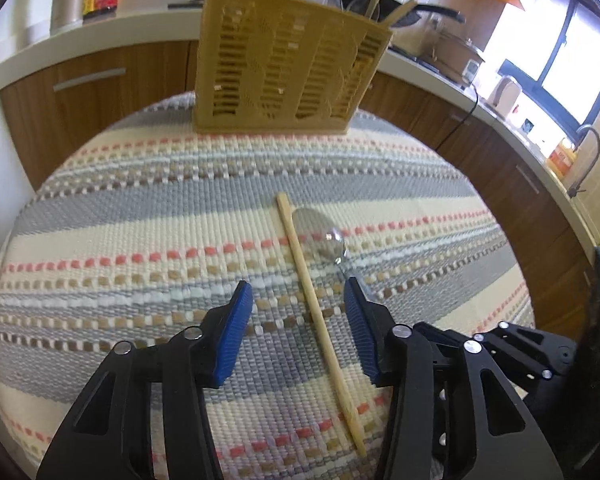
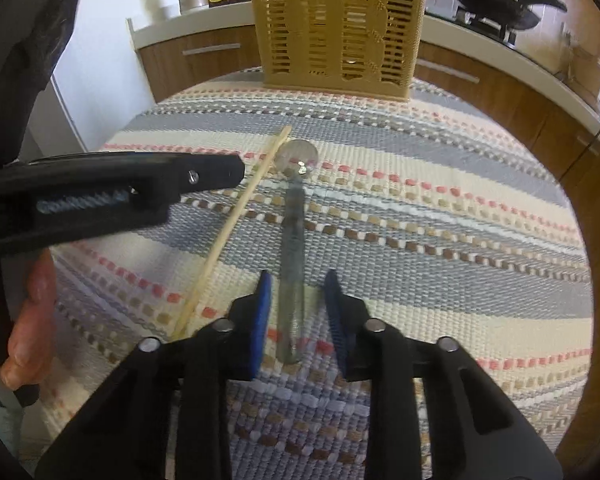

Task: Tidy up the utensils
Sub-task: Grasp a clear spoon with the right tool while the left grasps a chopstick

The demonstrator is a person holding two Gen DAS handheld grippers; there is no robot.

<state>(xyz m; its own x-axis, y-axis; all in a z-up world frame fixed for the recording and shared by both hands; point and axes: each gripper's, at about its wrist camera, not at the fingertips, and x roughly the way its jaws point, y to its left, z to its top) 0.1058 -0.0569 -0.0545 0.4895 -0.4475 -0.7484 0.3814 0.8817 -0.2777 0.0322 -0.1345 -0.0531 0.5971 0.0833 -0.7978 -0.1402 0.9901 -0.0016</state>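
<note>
Your left tongs (image 1: 298, 300) gape around the chopstick (image 1: 320, 318); your right tongs (image 2: 296, 294) gape around the spoon (image 2: 294, 248) handle. Pickup step: clench both, then carry to the holder (image 2: 338, 34) ahead.

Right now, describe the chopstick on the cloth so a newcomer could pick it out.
Start at the tan slotted utensil holder standing at the far end of the striped woven cloth. Nearer the camera, two loose items lie side by side on the cloth. The chopstick is the thin, pale wooden stick, lying between the open left tool's fingers; its neighbour is a shiny metal spoon.
</note>
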